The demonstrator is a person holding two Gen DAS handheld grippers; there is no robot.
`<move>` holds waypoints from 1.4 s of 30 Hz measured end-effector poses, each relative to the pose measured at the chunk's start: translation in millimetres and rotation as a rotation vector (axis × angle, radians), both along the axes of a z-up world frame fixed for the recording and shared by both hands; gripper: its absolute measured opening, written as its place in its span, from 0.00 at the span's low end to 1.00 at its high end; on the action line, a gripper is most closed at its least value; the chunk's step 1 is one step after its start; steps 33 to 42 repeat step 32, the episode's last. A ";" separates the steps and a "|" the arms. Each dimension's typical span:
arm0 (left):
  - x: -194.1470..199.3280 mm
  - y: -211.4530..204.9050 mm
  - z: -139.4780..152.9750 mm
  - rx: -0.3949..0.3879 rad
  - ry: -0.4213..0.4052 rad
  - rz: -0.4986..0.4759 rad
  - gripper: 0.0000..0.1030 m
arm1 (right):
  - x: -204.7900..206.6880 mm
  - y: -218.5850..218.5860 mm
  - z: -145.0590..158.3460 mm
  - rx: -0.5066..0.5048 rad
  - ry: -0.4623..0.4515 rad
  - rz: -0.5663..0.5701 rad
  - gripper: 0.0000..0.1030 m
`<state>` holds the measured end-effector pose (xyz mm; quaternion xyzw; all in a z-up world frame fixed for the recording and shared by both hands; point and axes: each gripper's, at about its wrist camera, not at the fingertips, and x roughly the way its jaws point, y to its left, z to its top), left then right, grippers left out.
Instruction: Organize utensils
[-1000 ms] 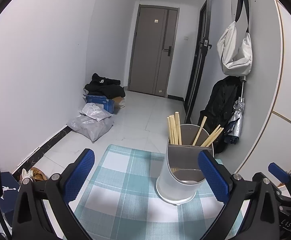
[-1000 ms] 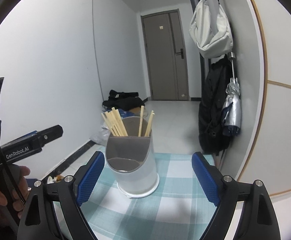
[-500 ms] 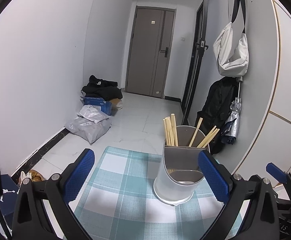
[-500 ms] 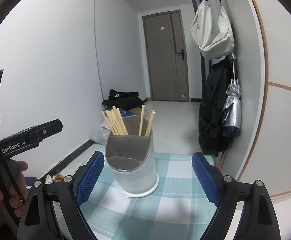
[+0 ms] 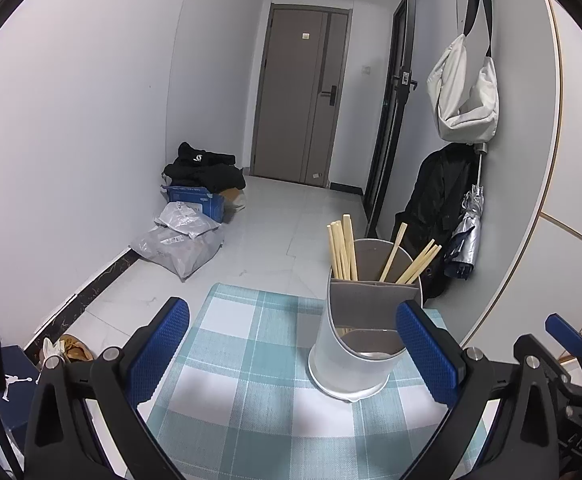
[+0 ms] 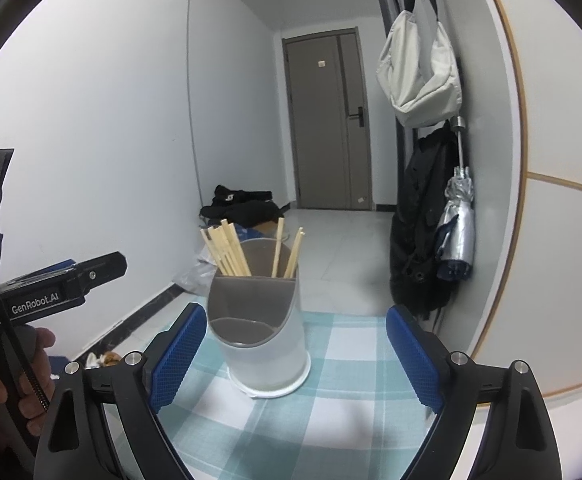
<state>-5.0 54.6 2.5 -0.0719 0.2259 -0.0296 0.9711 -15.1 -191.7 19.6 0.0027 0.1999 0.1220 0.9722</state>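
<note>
A white utensil holder with a grey divider stands on the checked tablecloth. Several wooden chopsticks stand in its rear compartments; the front compartment looks empty. My left gripper is open and empty, with the holder just inside its right finger. In the right wrist view the holder and chopsticks sit between the fingers of my open, empty right gripper. The left gripper's body shows at the left there.
The table's far edge drops to a tiled floor. A grey wall panel with a hanging white bag, black coat and umbrella stands close on the right. Bags and a box lie on the floor.
Both views have drifted slightly: the holder sits a little lower and further left in the left wrist view. Both grippers stay open and empty.
</note>
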 end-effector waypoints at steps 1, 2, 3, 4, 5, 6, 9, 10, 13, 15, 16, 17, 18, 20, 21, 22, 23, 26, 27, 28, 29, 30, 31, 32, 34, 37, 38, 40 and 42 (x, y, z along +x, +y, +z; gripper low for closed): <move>-0.7 0.6 0.5 -0.001 -0.004 0.000 0.99 | 0.3 -1.9 0.7 0.006 0.000 -0.006 0.89; -1.3 0.9 1.0 -0.003 -0.009 0.001 0.99 | 0.3 -3.4 1.2 0.011 -0.001 -0.011 0.89; -1.9 1.3 1.3 -0.004 -0.013 0.003 0.99 | 0.3 -4.6 1.6 0.013 -0.002 -0.017 0.89; -2.2 1.7 1.1 -0.004 -0.015 0.006 0.99 | 0.4 -5.9 1.9 0.016 -0.001 -0.022 0.89; -2.7 1.7 1.0 0.000 -0.017 0.017 0.99 | 0.5 -7.2 2.0 0.020 0.000 -0.026 0.89; -3.2 1.7 0.7 0.007 -0.020 0.028 0.99 | 0.6 -8.1 2.3 0.023 0.002 -0.027 0.89; -4.5 1.7 1.0 0.018 -0.026 0.036 0.99 | -0.4 -9.0 2.6 0.023 0.002 -0.032 0.89; -5.0 1.8 1.3 0.019 -0.028 0.035 0.99 | -0.5 -9.2 2.7 0.023 0.002 -0.033 0.89; -4.6 2.0 1.4 0.020 -0.026 0.036 0.99 | -0.5 -9.3 2.6 0.021 0.000 -0.032 0.89; -4.2 2.6 1.2 0.019 -0.022 0.037 0.99 | -1.0 -9.5 2.3 0.019 -0.001 -0.032 0.89; -4.5 2.8 1.5 0.018 -0.021 0.039 0.99 | -0.8 -9.2 2.7 0.019 0.000 -0.032 0.89; -4.5 3.0 1.7 0.016 -0.022 0.039 0.99 | -1.1 -9.3 3.1 0.019 -0.001 -0.031 0.89; -4.2 3.0 1.8 0.014 -0.021 0.037 0.99 | -1.1 -9.3 3.1 0.018 -0.003 -0.031 0.90; -3.4 2.0 1.3 0.018 -0.018 0.032 0.99 | -1.7 -8.8 3.0 0.013 -0.005 -0.032 0.90; -2.9 1.0 1.1 0.023 -0.016 0.029 0.99 | -1.7 -8.5 3.0 0.014 -0.004 -0.031 0.90; -3.3 0.8 0.8 0.025 -0.015 0.027 0.99 | -1.6 -8.3 3.0 0.013 -0.004 -0.031 0.90; -3.3 1.0 0.8 0.024 -0.015 0.024 0.99 | -1.5 -8.2 3.0 0.011 -0.004 -0.032 0.90; -4.2 0.7 1.0 0.029 -0.022 0.028 0.99 | -1.3 -7.7 2.6 0.012 -0.004 -0.032 0.90; -4.4 0.4 1.1 0.031 -0.024 0.028 0.99 | -0.9 -7.5 2.4 0.010 -0.004 -0.034 0.90; -4.2 0.1 0.8 0.031 -0.024 0.026 0.99 | -0.8 -7.4 2.3 0.008 -0.003 -0.035 0.90; -4.0 -0.4 0.0 0.032 -0.022 0.026 0.99 | -0.4 -7.4 2.0 0.008 -0.001 -0.035 0.90; -3.4 -0.7 -0.7 0.034 -0.018 0.028 0.99 | -0.3 -7.2 1.8 0.009 0.000 -0.035 0.90; -3.6 -0.6 -1.1 0.034 -0.017 0.031 0.99 | -0.5 -7.0 1.6 0.008 0.000 -0.034 0.90; -2.7 -0.1 -1.4 0.029 -0.013 0.032 0.99 | 0.0 -6.6 1.4 0.007 0.002 -0.034 0.91; -2.7 -0.1 -1.4 0.029 -0.013 0.032 0.99 | 0.0 -6.6 1.4 0.007 0.002 -0.034 0.91; -2.7 -0.1 -1.4 0.029 -0.013 0.032 0.99 | 0.0 -6.6 1.4 0.007 0.002 -0.034 0.91; -2.7 -0.1 -1.4 0.029 -0.013 0.032 0.99 | 0.0 -6.6 1.4 0.007 0.002 -0.034 0.91; -2.7 -0.1 -1.4 0.029 -0.013 0.032 0.99 | 0.0 -6.6 1.4 0.007 0.002 -0.034 0.91; -2.7 -0.1 -1.4 0.029 -0.013 0.032 0.99 | 0.0 -6.6 1.4 0.007 0.002 -0.034 0.91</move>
